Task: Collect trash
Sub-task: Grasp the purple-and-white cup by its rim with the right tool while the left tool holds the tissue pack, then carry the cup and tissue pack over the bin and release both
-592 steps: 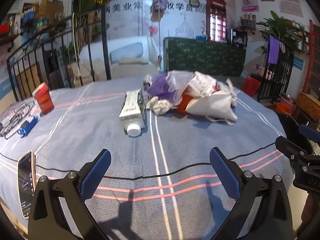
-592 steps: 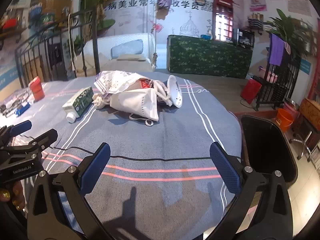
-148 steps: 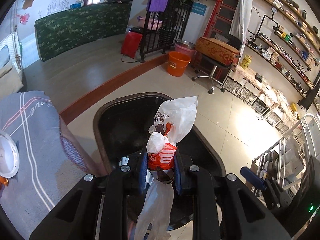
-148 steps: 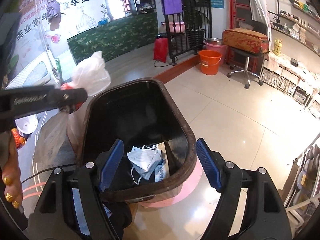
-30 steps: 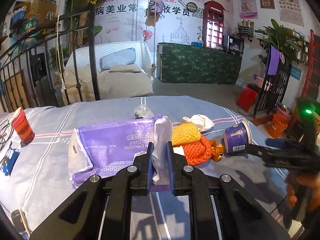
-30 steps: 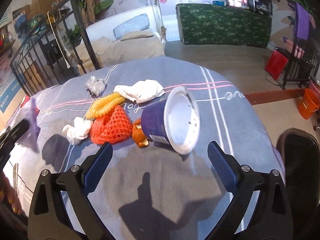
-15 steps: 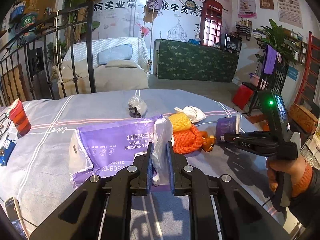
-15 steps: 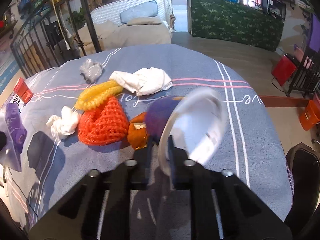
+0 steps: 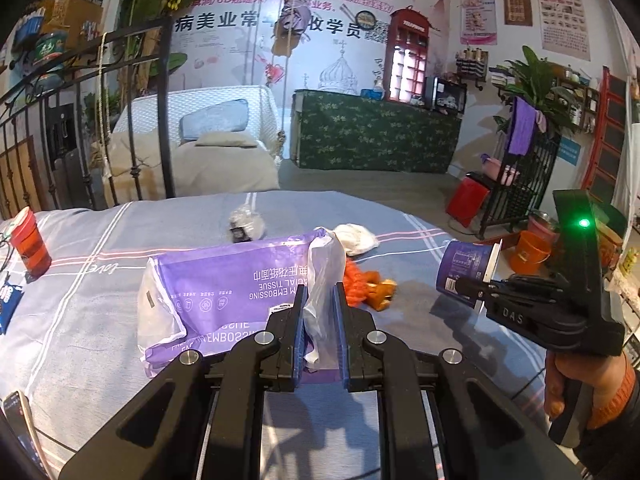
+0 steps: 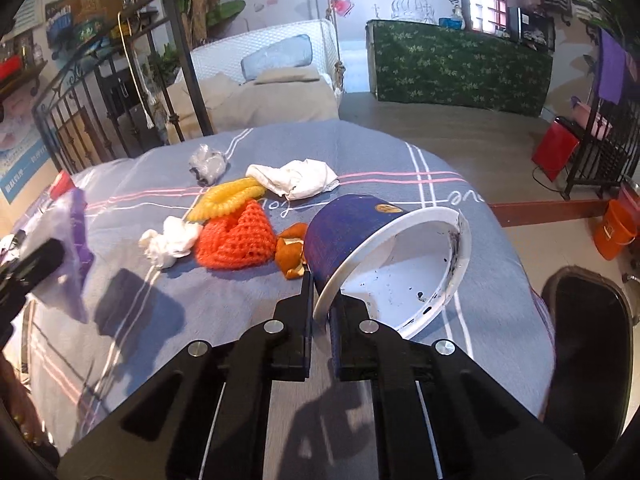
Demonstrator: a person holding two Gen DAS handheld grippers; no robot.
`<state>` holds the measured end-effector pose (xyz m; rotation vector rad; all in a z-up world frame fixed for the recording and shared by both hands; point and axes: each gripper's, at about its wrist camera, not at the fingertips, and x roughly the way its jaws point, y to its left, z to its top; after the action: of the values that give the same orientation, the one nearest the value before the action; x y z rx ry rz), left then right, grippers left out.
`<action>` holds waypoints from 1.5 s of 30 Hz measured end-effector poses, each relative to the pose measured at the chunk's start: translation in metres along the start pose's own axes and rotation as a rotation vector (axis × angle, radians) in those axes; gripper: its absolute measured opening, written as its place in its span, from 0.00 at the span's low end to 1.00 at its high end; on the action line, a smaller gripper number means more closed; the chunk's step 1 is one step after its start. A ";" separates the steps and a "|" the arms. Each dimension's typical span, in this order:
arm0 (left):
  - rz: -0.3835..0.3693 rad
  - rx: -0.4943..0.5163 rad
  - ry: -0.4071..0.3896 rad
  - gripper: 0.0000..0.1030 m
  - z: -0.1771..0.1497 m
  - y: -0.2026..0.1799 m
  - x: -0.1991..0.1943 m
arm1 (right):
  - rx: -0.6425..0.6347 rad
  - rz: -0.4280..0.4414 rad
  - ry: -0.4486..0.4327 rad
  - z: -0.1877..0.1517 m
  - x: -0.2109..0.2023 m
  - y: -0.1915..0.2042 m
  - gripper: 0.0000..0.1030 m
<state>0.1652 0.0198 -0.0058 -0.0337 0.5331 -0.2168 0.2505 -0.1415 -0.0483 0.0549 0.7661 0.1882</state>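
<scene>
Cup [image 10: 362, 228]: purple paper tub, pinched by its white rim, tilted mouth-down toward the camera, lifted just clear of the blue tablecloth [image 10: 460, 184]; dark bin [image 10: 592, 344] to the cup's right, off the table edge.
Cup risk: thin rim grip only; likely to swing or slip out on the way to the bin; dark crumbs inside could spill onto the cloth.
Tissue wrapper [image 9: 236, 292]: purple plastic pack, held by a bunched white fold, well left of the cup, hanging limp over the cloth.
Wrapper risk: slack film could slide from the pads, or drag across the loose scraps and sweep them off.
Right gripper [image 10: 320, 308]: nearly closed, clamped on the cup rim.
Left gripper [image 9: 319, 316]: narrow, clamped on the wrapper's fold.
Scraps remaining: orange net [image 10: 236, 240], orange peel [image 10: 290, 254], yellow foam sleeve [image 10: 228, 196], white tissue wads [image 10: 172, 240], white cloth [image 10: 296, 178], all just left of the cup and beyond it, untouched.
Phone [image 9: 18, 424]: far left of the cup, at the table edge; not trash, at risk of a knock.
</scene>
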 end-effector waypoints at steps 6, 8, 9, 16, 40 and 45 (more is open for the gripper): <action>-0.056 0.041 -0.013 0.13 0.000 -0.027 -0.005 | 0.046 -0.009 -0.027 -0.017 -0.031 -0.017 0.08; -0.074 0.058 -0.015 0.13 -0.001 -0.037 -0.006 | 0.050 -0.033 -0.038 -0.023 -0.041 -0.022 0.08; -0.086 0.067 -0.016 0.13 -0.002 -0.042 -0.006 | 0.055 -0.038 -0.042 -0.026 -0.045 -0.026 0.08; -0.164 0.137 -0.037 0.13 -0.003 -0.080 -0.009 | 0.108 -0.098 -0.064 -0.049 -0.073 -0.058 0.08; -0.415 0.344 -0.026 0.13 -0.017 -0.196 0.011 | 0.387 -0.308 -0.025 -0.111 -0.087 -0.204 0.08; -0.444 0.378 -0.031 0.13 -0.019 -0.208 0.013 | 0.427 -0.320 0.026 -0.122 -0.069 -0.225 0.08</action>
<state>0.1252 -0.1860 -0.0103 0.2144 0.4421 -0.7462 0.1510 -0.3779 -0.1151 0.3324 0.8196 -0.2819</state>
